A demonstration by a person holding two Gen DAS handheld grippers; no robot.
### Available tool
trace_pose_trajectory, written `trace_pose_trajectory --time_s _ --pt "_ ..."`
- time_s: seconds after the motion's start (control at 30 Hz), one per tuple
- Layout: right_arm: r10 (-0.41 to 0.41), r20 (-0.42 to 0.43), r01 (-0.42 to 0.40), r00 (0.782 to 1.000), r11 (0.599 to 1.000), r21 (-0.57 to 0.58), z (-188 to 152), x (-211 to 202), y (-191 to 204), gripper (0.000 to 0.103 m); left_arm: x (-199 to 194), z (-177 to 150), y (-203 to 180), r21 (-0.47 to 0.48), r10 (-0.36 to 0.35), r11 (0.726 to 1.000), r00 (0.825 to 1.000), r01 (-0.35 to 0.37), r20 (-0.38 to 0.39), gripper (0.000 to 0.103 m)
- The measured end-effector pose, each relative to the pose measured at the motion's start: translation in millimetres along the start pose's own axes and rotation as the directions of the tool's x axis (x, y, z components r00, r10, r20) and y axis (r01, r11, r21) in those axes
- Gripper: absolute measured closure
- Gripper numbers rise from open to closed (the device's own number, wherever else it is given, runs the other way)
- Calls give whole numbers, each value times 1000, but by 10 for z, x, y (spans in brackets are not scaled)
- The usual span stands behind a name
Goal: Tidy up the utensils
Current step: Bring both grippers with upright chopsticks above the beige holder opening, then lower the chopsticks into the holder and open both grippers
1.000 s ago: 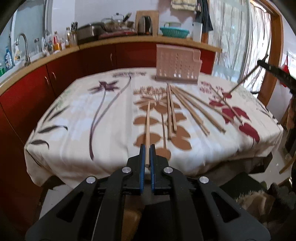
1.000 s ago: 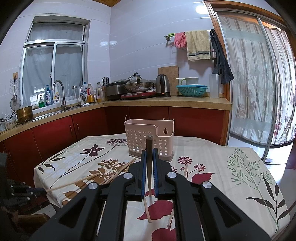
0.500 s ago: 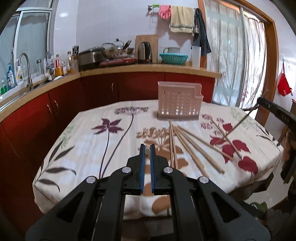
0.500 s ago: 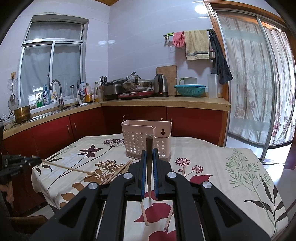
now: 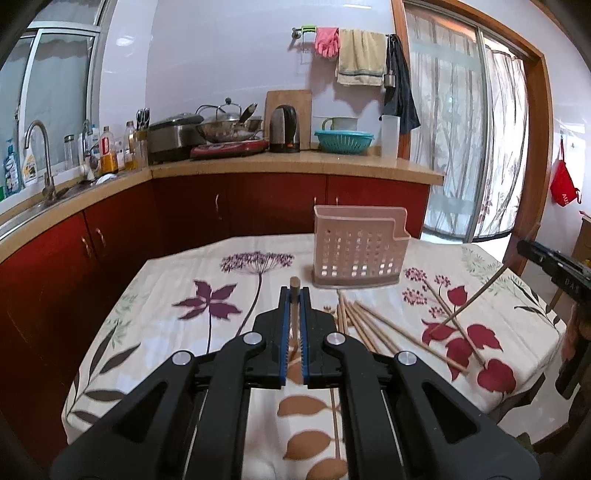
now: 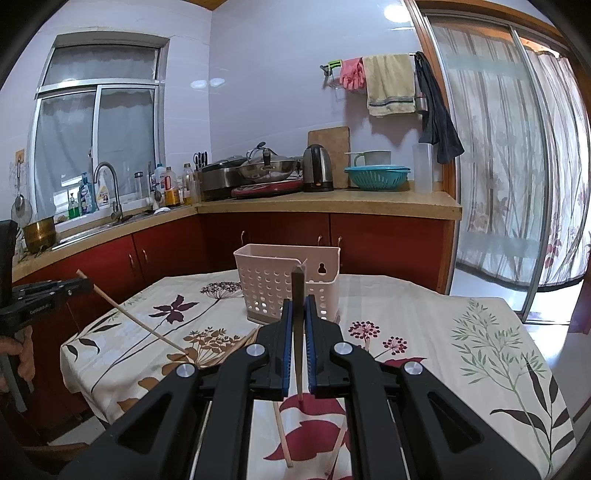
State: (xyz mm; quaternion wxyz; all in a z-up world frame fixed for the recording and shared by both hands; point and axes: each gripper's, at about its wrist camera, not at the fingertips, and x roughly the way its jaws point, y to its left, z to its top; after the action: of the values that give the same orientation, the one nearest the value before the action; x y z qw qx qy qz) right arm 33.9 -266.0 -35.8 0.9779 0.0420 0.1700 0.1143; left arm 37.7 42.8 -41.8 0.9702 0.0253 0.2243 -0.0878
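Gripping one chopstick (image 5: pixel 294 295) each (image 6: pixel 297 295), the left tool (image 5: pixel 294 299) and right tool (image 6: pixel 297 310) hover above the bench (image 5: pixel 166 325), near the far basket (image 5: pixel 358 254).

The room is bright with soft daylight. It comes in through the window (image 6: pixel 99 147) over the sink and the big curtained glass door (image 6: pixel 517 177). A lamp makes a white spot (image 6: pixel 393 11) on the ceiling, and the shiny wall tiles (image 6: pixel 201 84) glare a bit. My pictures bend round at the sides, with black corners. My tongs up close look a little blurry.
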Motion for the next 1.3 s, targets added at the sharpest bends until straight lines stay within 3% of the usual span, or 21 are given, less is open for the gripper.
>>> trace_pose_trajectory --time_s 0.37,0.6,0.83,1.1,1.3 --pt "21 22 -21 1000 1000 1 230 102 -34 96 105 484 -7 -3 -85 996 995 85 48 98" --pt "40 123 -38 992 999 -26 693 110 -65 96 106 1033 -115 41 -146 989 981 141 131 98" --pt "43 222 -28 974 997 -71 1144 255 -81 96 259 1510 -219 90 -147 987 966 130 214 98" --pt "46 268 -26 962 997 -78 1408 671 -112 96 787 1695 -221 70 -187 981 972 179 143 98" --pt "39 295 -18 955 997 -73 1472 1031 -146 96 929 1741 -186 99 -191 979 976 181 106 98"
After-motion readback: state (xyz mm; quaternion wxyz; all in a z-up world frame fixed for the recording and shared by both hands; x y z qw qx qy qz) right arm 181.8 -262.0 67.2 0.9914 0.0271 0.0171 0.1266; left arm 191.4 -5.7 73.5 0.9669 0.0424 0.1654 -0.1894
